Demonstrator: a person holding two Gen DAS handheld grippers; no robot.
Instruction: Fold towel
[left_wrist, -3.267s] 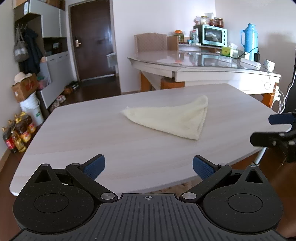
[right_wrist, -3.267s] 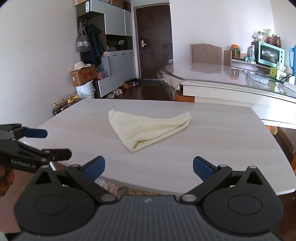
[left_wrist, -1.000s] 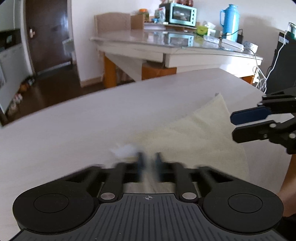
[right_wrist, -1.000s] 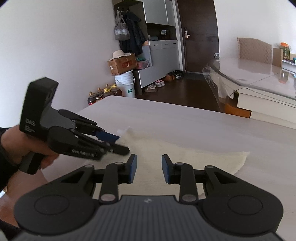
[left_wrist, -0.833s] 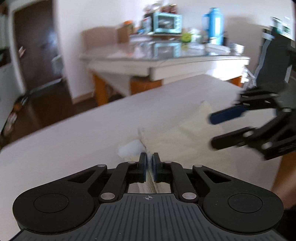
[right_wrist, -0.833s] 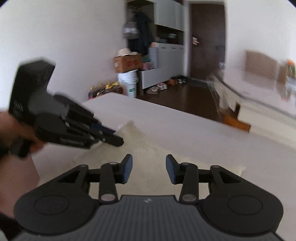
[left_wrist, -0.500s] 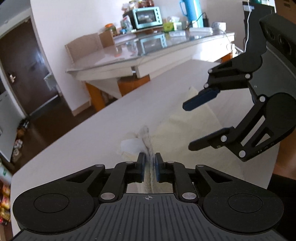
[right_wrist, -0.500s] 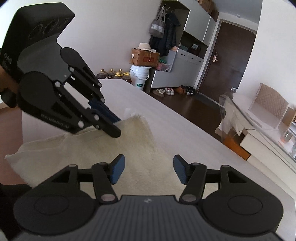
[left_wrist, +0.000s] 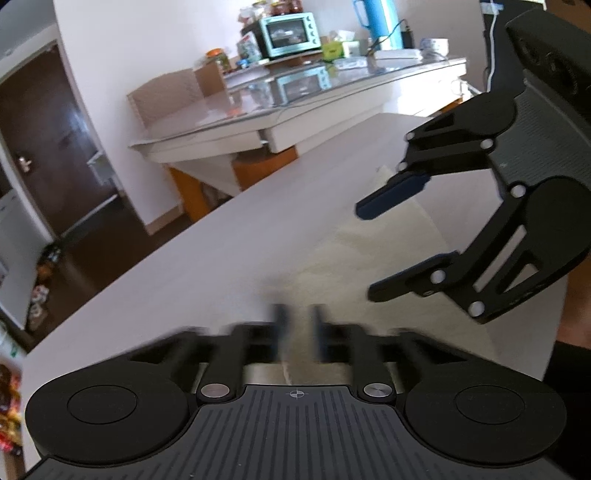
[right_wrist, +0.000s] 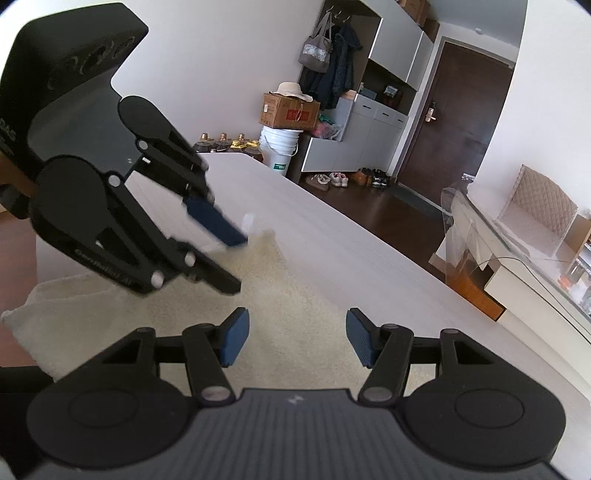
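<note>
Release noted: left gripper (left_wrist: 297, 332), half a second ago pinching the towel (right_wrist: 295, 317) edge, now shows blurred fingers slightly parted. Right gripper (right_wrist: 295, 341) hovers wide above the cloth just ahead, holding nothing; regrasp likely next.

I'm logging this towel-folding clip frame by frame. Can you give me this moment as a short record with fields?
surface: pale wood-grain table
towel: cream towel, lying on the table, one end at the near table edge
left gripper: left gripper, fingers slightly apart over the towel's far corner; motion-blurred in its own view, grip on the cloth cannot be told
right gripper: right gripper, open, nothing between its pads, above the towel's middle
background: teal toaster oven on the glass-topped table behind
task state: fold not yet finished
</note>
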